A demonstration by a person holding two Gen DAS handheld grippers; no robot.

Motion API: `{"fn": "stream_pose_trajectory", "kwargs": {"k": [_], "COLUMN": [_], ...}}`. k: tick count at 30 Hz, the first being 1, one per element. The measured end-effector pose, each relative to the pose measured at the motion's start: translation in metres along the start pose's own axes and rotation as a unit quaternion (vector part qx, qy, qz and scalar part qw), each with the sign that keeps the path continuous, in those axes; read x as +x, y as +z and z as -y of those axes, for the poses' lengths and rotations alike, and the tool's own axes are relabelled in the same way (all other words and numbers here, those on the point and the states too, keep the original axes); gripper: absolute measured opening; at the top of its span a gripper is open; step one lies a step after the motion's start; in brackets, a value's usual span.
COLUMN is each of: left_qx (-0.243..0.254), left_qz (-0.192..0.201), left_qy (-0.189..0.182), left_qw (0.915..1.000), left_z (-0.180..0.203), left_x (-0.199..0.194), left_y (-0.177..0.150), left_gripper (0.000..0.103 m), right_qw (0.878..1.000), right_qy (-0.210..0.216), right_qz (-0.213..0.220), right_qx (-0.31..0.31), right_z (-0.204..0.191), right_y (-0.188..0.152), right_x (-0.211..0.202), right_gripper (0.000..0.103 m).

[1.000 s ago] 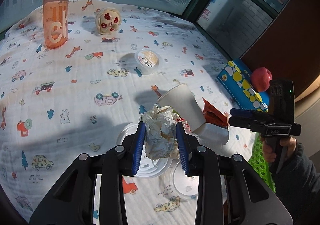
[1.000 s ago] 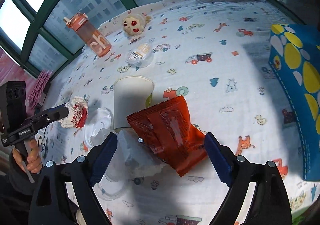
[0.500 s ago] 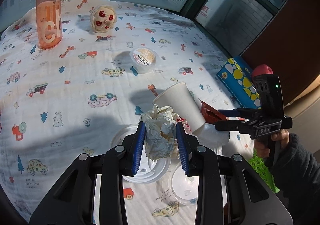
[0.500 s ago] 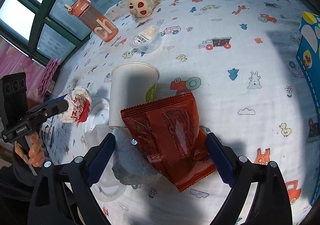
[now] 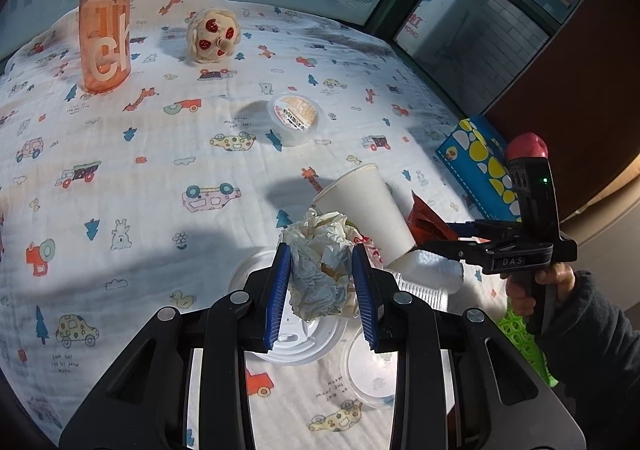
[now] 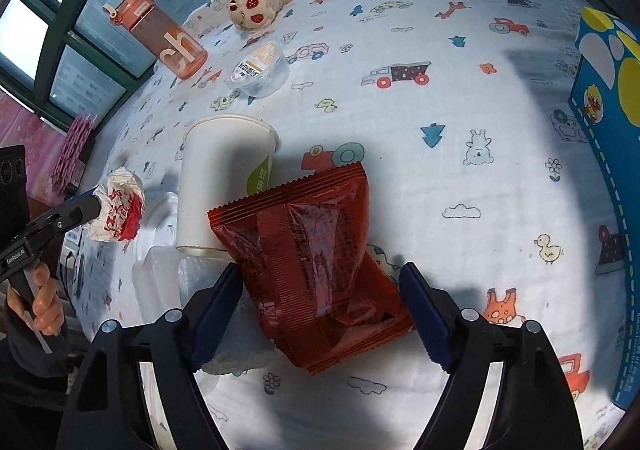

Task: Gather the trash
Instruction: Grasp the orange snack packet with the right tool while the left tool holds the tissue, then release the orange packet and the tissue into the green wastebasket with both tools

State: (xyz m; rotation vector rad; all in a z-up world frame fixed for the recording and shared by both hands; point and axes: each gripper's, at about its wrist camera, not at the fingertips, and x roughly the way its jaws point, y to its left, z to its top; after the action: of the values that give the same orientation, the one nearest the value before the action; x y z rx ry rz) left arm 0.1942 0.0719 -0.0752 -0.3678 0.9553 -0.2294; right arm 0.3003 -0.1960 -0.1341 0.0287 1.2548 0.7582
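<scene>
Red wrapper (image 6: 316, 282) lies between, seemingly untouched by, spread right fingers (image 6: 424, 314).

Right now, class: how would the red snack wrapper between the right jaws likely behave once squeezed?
The red snack wrapper looks thin and creased, so it probably crumples. It seems flat and nearly empty, likely very light. Its glossy film may slip.

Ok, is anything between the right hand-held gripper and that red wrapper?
Nothing visible. The right hand-held gripper is open, with the red wrapper already lying between its fingers. The paper cup lies on its side just beyond the wrapper, and a white foam piece sits under the wrapper's left edge.
</scene>
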Motion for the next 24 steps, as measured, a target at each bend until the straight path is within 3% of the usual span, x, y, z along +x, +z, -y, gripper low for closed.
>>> {"fn": "stream_pose_trajectory", "kwargs": {"k": [2,5,16,24], "left_qx": [0.002,0.004,0.04,0.084], "left_qz": [0.0,0.005,0.012,0.01], "left_qy": [0.001,-0.004,-0.029,-0.063], "left_qw": [1.0,1.0,0.9987,0.9944], "left_z": [0.0,0.003,0.041,0.09], "left_x": [0.0,-0.002,-0.014,-0.024], "left_y": [0.001,0.002,-0.001,-0.014], "left_gripper": [0.031,0.031,0.031,0.031], "right_qw": [1.0,1.0,0.992,0.974], "right_qy": [-0.007,-0.021,-0.048,-0.078], "right_qz": [0.0,0.01,0.091,0.168], "right_qx": [0.001,0.005,0.069,0.128], "right_z": [0.0,-0.003,-0.006,-0.021], "right_y": [-0.001,-0.005,-0.043,-0.11], "right_x": [-0.001,-0.007,-0.071,-0.143], "right_gripper": [0.068,0.056,0.054,0.054]}}
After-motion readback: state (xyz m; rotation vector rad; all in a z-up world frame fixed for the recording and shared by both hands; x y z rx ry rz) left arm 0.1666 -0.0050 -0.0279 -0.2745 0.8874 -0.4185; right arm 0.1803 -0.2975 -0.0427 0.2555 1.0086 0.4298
